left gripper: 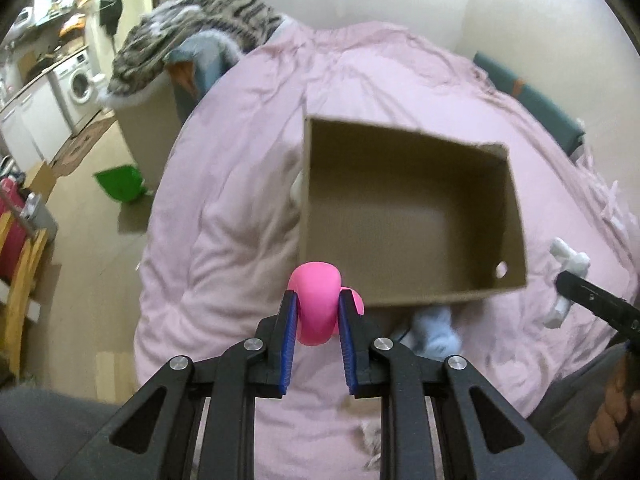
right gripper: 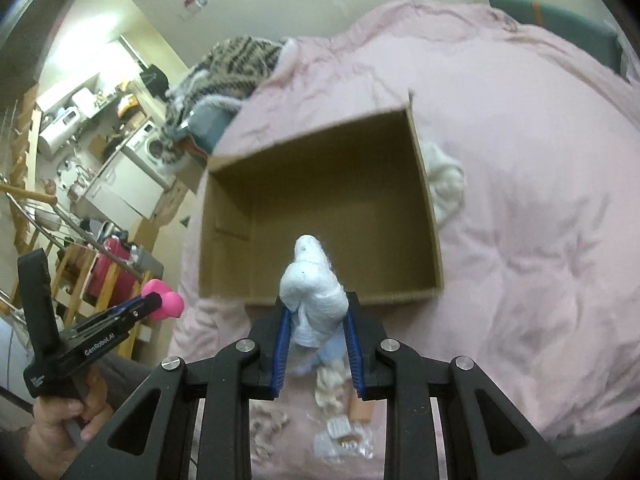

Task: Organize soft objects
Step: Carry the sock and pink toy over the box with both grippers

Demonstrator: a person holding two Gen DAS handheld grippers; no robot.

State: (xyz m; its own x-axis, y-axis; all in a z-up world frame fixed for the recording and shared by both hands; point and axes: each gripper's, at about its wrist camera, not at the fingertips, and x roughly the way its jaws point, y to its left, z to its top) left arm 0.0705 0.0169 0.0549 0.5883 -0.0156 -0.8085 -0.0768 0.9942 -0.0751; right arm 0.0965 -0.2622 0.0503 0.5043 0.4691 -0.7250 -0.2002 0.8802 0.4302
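Observation:
My left gripper (left gripper: 318,304) is shut on a pink soft toy (left gripper: 316,300) and holds it just short of the near left corner of an open cardboard box (left gripper: 408,216) on the pink duvet. My right gripper (right gripper: 316,312) is shut on a white soft toy (right gripper: 314,284) over the box's near wall (right gripper: 320,216). The left gripper with the pink toy (right gripper: 164,300) shows at the left of the right wrist view. The right gripper's finger and the white toy (left gripper: 568,260) show at the right edge of the left wrist view.
A light blue soft toy (left gripper: 436,332) lies on the duvet (left gripper: 240,200) in front of the box. A white fluffy item (right gripper: 444,184) lies against the box's right side. A small doll and bits (right gripper: 344,420) lie under my right gripper. A striped blanket (left gripper: 192,36) lies at the bed's far left.

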